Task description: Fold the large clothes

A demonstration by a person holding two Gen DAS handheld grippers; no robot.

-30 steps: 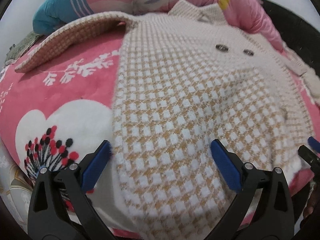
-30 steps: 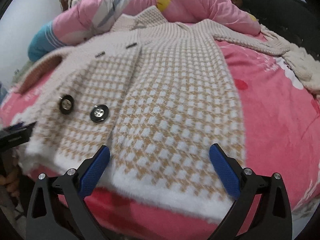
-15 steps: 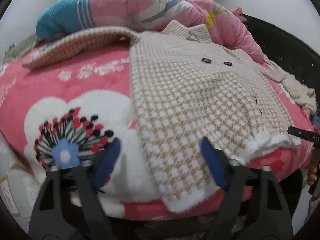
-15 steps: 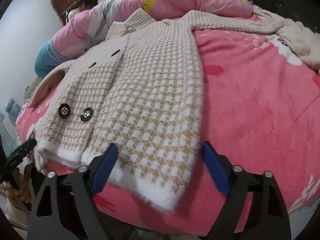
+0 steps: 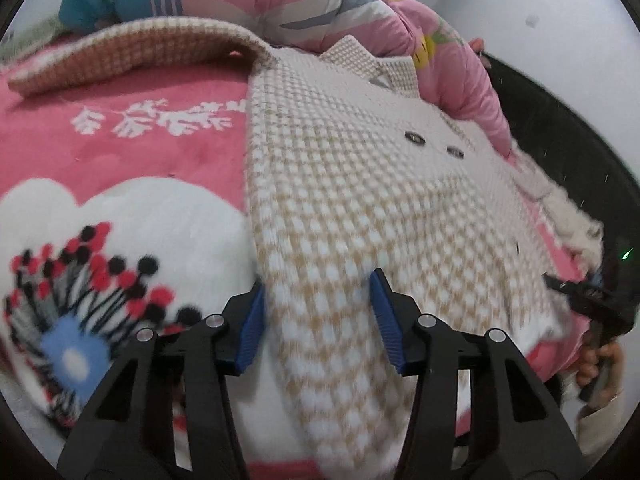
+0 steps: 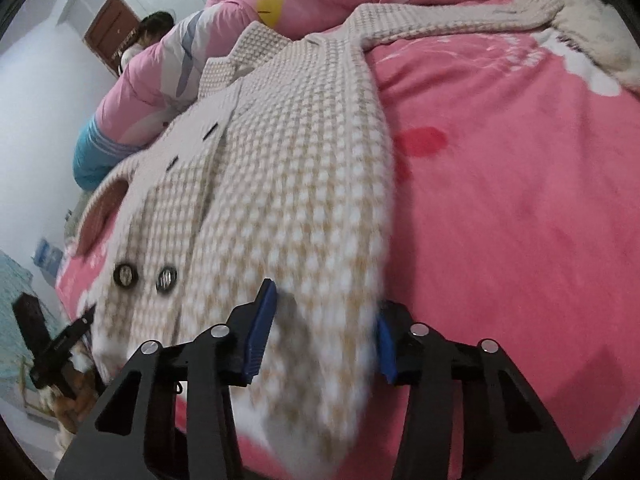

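Across the pink plush blanket (image 6: pixel 500 184) with its white heart and flower prints, we see the fuzzy beige-and-white houndstooth knit coat (image 5: pixel 360 208) lying flat, front up, its collar against the rolled pink quilt (image 5: pixel 320 4) at the far side. One sleeve (image 5: pixel 128 48) stretches away on our left, its tan lining showing at the cuff; the other sleeve (image 6: pixel 448 20) runs toward a fluffy cream garment (image 6: pixel 600 36) on the right. Two dark round buttons (image 6: pixel 144 276) sit near the hem and two more higher on the chest.

Our left gripper (image 5: pixel 316 312) has its blue ribbed pads (image 5: pixel 252 328) spread on either side of the coat's left hem corner, with fabric between them but not pinched. Our right gripper (image 6: pixel 324 324) is likewise parted around the right hem corner, its inner pad pressing a small dent into the soft white border. Both hem edges look blurred.
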